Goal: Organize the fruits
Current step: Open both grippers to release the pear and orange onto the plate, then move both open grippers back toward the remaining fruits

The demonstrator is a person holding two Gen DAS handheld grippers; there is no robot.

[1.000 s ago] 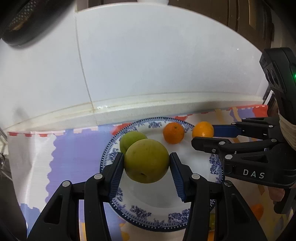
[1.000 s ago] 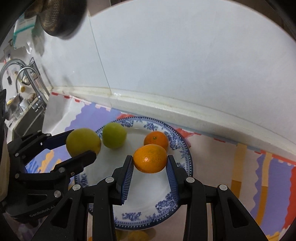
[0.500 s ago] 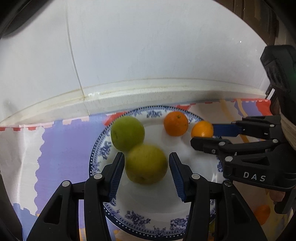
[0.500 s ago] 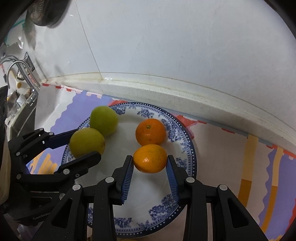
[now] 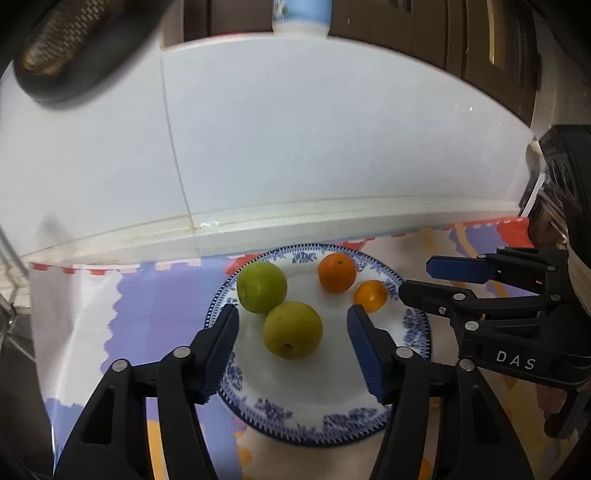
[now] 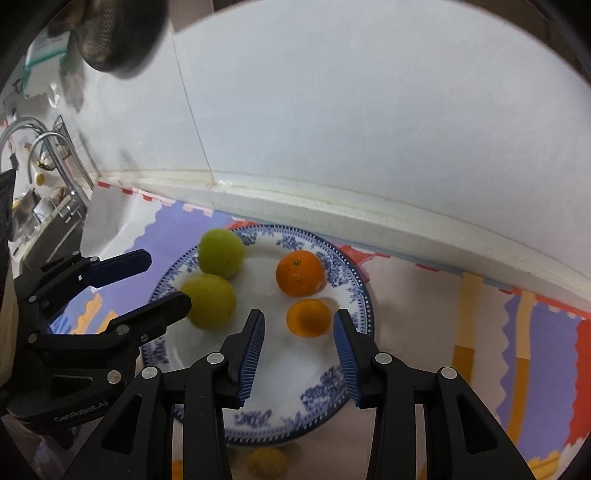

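Observation:
A blue-and-white plate (image 5: 317, 435) lies on a patterned mat and holds two green fruits and two oranges. My left gripper (image 5: 292, 314) hangs over the plate with its jaws opening. The nearer green fruit (image 5: 292, 329) rests on the plate between its pads with a gap on each side; the other green fruit (image 5: 261, 287) sits just behind. My right gripper (image 6: 299, 317) is opening too. The smaller orange (image 6: 308, 317) lies on the plate (image 6: 332, 402) between its pads, untouched, and the bigger orange (image 6: 300, 273) is behind it.
A white tiled wall and its ledge (image 5: 295, 218) run close behind the plate. A faucet and sink (image 6: 44, 155) stand at the left, and a dark strainer (image 6: 118, 33) hangs above. A yellowish fruit (image 6: 266, 459) lies on the mat in front of the plate.
Both grippers lowered their fruit onto the plate, then let go. The green fruit and the orange now rest free, and both pairs of jaws have widened and drawn back a little.

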